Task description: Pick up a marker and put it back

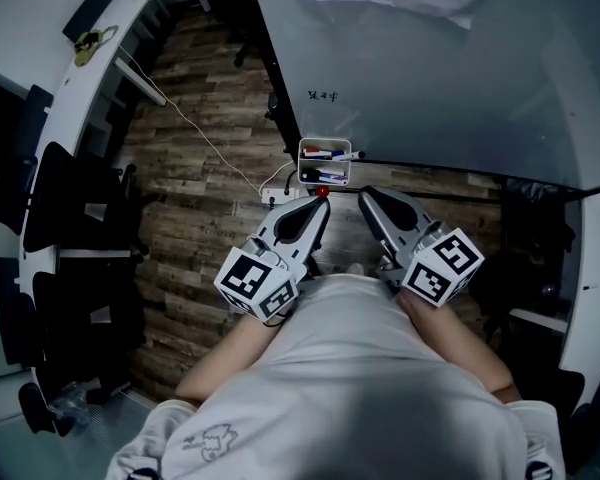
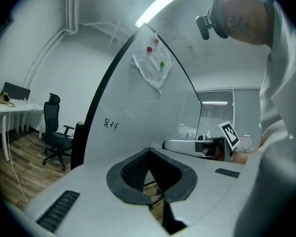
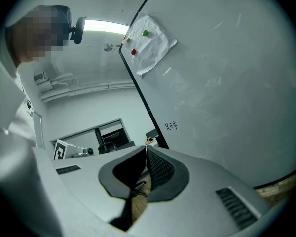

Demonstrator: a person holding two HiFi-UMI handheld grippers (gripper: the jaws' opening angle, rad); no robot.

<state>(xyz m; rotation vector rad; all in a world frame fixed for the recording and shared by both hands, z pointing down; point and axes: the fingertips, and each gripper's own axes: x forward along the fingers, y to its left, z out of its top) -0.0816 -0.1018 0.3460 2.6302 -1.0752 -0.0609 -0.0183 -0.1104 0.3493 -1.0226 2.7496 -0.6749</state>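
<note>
Held close against the torso, the left gripper (image 1: 320,203) and right gripper (image 1: 365,198) point side by side at the whiteboard (image 1: 430,78), each with its jaws together on nothing. Only the head view shows the markers (image 1: 325,154), lying in a tray (image 1: 300,163) just beyond the tips. The gripper views show a paper (image 2: 150,63) pinned on the board, and the left one shows a chair (image 2: 54,132).

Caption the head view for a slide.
Left gripper and right gripper, shut and empty, near the marker tray at the whiteboard.
</note>
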